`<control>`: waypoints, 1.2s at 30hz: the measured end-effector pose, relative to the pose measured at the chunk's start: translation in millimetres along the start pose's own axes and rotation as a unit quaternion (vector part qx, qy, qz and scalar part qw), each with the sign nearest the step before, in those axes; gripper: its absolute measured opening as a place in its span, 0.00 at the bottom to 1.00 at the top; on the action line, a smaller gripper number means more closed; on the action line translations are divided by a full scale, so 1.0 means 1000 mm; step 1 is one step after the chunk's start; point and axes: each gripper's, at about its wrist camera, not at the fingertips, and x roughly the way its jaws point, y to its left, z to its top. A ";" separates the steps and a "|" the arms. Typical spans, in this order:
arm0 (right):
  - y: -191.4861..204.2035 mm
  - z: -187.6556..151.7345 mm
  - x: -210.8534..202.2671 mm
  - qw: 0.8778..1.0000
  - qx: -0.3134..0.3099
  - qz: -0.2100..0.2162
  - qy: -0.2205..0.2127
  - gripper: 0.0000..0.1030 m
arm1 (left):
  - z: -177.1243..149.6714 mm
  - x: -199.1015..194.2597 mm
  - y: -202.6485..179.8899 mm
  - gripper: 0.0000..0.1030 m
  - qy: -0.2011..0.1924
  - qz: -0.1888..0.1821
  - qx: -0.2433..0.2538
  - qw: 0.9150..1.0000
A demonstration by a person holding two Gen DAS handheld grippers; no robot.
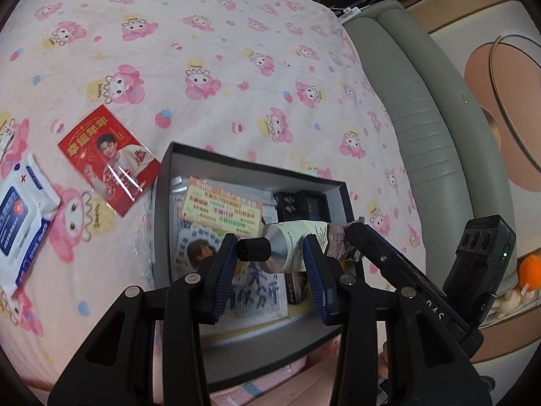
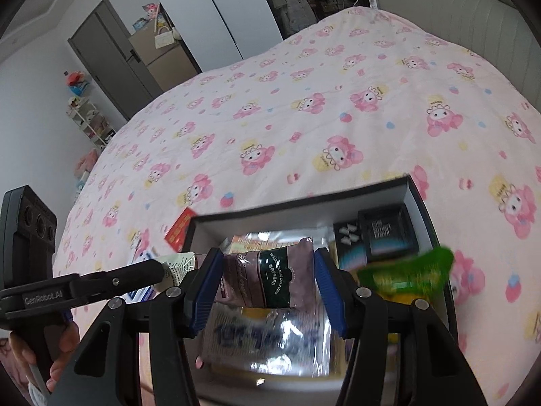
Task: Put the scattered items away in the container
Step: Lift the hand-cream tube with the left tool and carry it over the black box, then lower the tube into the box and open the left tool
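Both grippers, left gripper (image 1: pixel 268 264) and right gripper (image 2: pixel 267 280), stand spread around one cream metal tube with black cap (image 1: pixel 290 247), above the dark cardboard box (image 1: pixel 250 162). I judge a release; red card (image 1: pixel 108 159) and white wipes pack (image 1: pixel 23 216) lie outside.

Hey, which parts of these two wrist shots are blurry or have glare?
Right wrist view: the green thing over the box is smeared by motion blur, and the foil bag looks soft with bright glare. Left wrist view: mostly sharp; glare streaks cross the red card. Both bend at the edges.
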 end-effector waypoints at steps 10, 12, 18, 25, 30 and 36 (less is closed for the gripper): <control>-0.020 0.006 0.052 0.999 0.000 0.003 0.033 0.50 | 0.020 0.055 0.021 0.38 0.031 0.047 -0.018 0.998; -0.026 0.003 0.061 0.999 0.006 0.009 0.045 0.50 | 0.017 0.065 0.025 0.38 0.039 0.058 -0.021 0.997; -0.045 -0.007 0.086 0.996 0.024 0.025 0.079 0.50 | 0.012 0.075 0.023 0.38 0.042 0.096 -0.007 0.994; -0.042 -0.015 0.098 0.993 0.018 0.031 0.114 0.49 | 0.009 0.086 0.010 0.39 0.048 0.144 0.022 0.988; -0.037 -0.019 0.098 0.993 -0.001 0.012 0.116 0.49 | 0.006 0.083 0.008 0.39 0.042 0.158 0.020 0.986; -0.039 -0.015 0.079 0.995 -0.016 -0.041 0.093 0.49 | -0.006 0.067 0.002 0.39 0.021 0.162 0.045 0.985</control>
